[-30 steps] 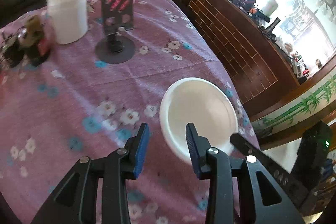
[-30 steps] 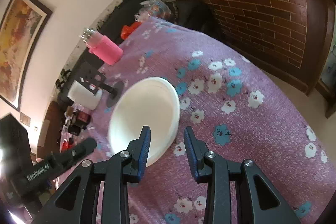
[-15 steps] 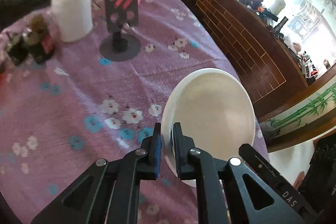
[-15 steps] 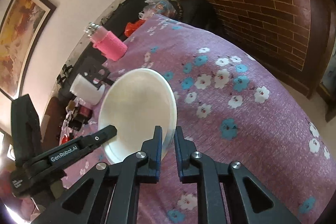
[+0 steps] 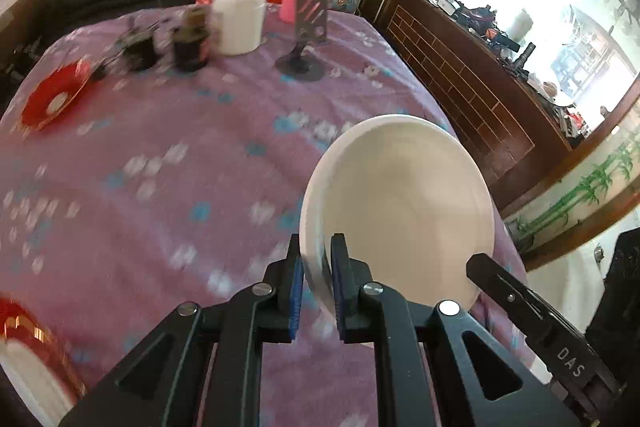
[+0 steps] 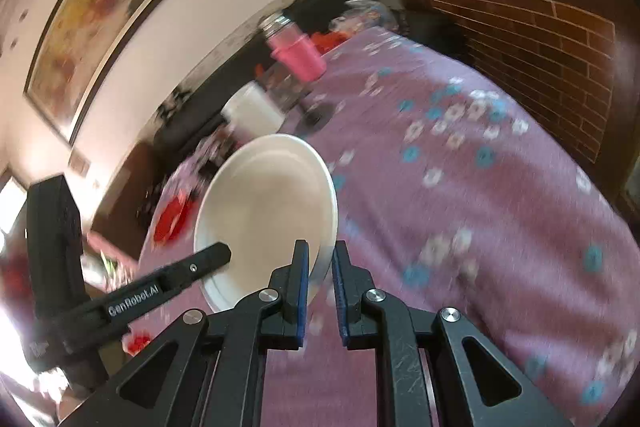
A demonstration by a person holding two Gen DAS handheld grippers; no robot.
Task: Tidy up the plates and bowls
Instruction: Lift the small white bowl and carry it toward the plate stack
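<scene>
Over the purple cloth, the white plate hangs clear of the table, left gripper and right gripper each clamped tight on opposite rim edges. Looks stiff, glazed, slick, breakable: thin rim pinches only, so keep it level and both sides matched. Background is motion-blurred; red dish soft, another red-rimmed plate cut off at frame edge.
</scene>
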